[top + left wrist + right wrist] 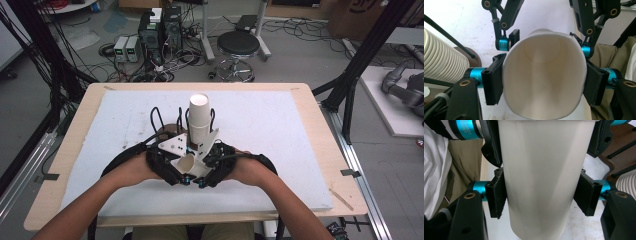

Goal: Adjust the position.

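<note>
Paper cup, white, lying on its side low at centre frame of the high view, above the white surface; clamped at its mouth end by the left gripper; gripped across its body by the right gripper, pads pressed on both sides; stack of cups standing upright just behind.

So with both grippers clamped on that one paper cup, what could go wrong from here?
1. The paper cup is already squeezed out of round between the left gripper pads; more pressure could crease it.
2. The right gripper grips the same cup, so pulling apart could tear it, or split it if it is really two nested cups.
3. The tall cup stack stands just behind both grippers on the table; a bump could topple it.
</note>
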Demonstrator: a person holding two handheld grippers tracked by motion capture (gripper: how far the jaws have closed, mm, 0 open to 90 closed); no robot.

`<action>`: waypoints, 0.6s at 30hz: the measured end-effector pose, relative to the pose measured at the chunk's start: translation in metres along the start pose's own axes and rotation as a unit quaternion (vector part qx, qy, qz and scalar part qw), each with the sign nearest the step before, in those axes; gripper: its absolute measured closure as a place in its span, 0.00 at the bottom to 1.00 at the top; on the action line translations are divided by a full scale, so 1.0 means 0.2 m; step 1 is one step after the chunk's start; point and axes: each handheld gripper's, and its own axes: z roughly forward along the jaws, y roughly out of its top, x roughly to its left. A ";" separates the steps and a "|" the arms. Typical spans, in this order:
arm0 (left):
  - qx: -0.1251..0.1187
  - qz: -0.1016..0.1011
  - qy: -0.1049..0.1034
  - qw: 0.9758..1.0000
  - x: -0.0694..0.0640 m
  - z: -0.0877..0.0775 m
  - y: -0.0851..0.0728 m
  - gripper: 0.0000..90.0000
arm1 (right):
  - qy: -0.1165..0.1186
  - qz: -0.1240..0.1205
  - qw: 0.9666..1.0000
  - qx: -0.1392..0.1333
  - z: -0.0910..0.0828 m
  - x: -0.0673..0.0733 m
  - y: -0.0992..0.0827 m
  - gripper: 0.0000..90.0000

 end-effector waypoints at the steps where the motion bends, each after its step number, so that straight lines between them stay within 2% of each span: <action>1: -0.001 -0.001 0.001 1.000 0.00 0.00 0.00 0.33 | 0.000 0.000 1.000 0.000 0.00 0.00 0.00 0.39; 8: -0.003 0.000 0.003 1.000 -0.01 0.00 0.00 0.34 | -0.001 0.001 1.000 -0.003 0.00 0.00 0.00 0.40; 10: -0.009 -0.006 0.001 1.000 0.00 0.00 0.00 0.32 | 0.000 0.002 1.000 -0.003 0.00 0.00 -0.01 0.40; 14: -0.047 -0.026 -0.001 0.999 0.00 -0.01 -0.02 0.26 | 0.007 0.011 1.000 -0.017 0.00 0.00 -0.04 0.40; 16: -0.066 -0.043 0.001 0.997 0.01 -0.02 -0.04 0.23 | 0.015 0.023 0.999 -0.034 -0.01 -0.01 -0.07 0.40; 18: -0.089 -0.061 0.007 0.994 0.02 -0.04 -0.07 0.22 | 0.014 0.033 0.998 -0.052 -0.02 -0.01 -0.11 0.40</action>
